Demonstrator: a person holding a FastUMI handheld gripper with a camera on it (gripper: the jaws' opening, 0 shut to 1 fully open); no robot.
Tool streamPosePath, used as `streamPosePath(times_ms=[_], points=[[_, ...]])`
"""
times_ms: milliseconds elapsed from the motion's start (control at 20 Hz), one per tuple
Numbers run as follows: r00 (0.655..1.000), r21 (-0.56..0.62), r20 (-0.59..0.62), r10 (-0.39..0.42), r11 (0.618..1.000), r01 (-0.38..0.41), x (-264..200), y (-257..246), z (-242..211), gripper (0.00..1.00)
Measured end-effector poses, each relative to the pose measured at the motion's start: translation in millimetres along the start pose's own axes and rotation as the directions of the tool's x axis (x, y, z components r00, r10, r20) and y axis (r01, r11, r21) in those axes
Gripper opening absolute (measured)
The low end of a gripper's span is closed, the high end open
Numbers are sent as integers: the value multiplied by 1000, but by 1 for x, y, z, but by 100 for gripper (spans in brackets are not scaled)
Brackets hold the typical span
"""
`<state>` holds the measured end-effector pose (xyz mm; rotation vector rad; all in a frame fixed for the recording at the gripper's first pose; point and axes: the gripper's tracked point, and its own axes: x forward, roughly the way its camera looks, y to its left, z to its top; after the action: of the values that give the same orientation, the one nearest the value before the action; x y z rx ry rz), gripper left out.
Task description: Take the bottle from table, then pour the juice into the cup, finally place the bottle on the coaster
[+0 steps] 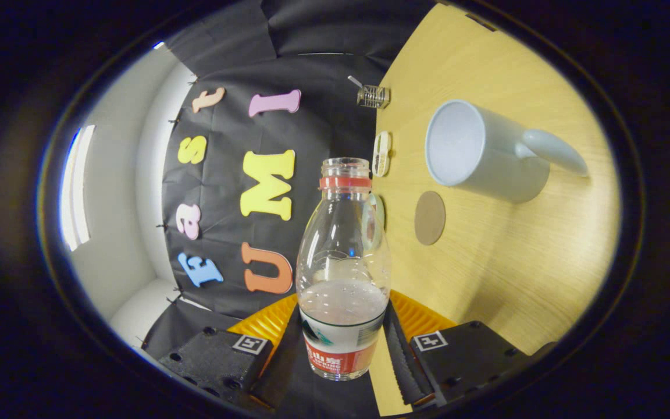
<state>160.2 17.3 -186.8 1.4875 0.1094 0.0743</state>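
Clear plastic bottle (344, 273), uncapped and partly filled, sits clamped between both fingers of the gripper (342, 349), lifted off the wooden desk (503, 262). Beyond it lies a round brown coaster (430, 217), and just past that stands a white cup (486, 152) with its handle.

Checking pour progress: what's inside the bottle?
The bottle, held between the tongs, is uncapped, with clear liquid low down. The label hides the level below it.
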Motion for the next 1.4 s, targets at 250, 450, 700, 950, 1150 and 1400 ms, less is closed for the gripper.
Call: streamPosePath(times_ms=[250, 450, 700, 950, 1150, 1400], points=[[1000, 56, 11, 14, 998, -15, -1, 1, 8, 76], [999, 100, 23, 46, 994, -48, -2, 9, 14, 76], [996, 147, 32, 85, 985, -89, -2, 19, 20, 76], [996, 191, 32, 86, 977, -91, 2, 15, 24, 76], [995, 199, 33, 89, 975, -94, 4, 17, 25, 76], [996, 197, 29, 86, 976, -90, 4, 15, 25, 76]])
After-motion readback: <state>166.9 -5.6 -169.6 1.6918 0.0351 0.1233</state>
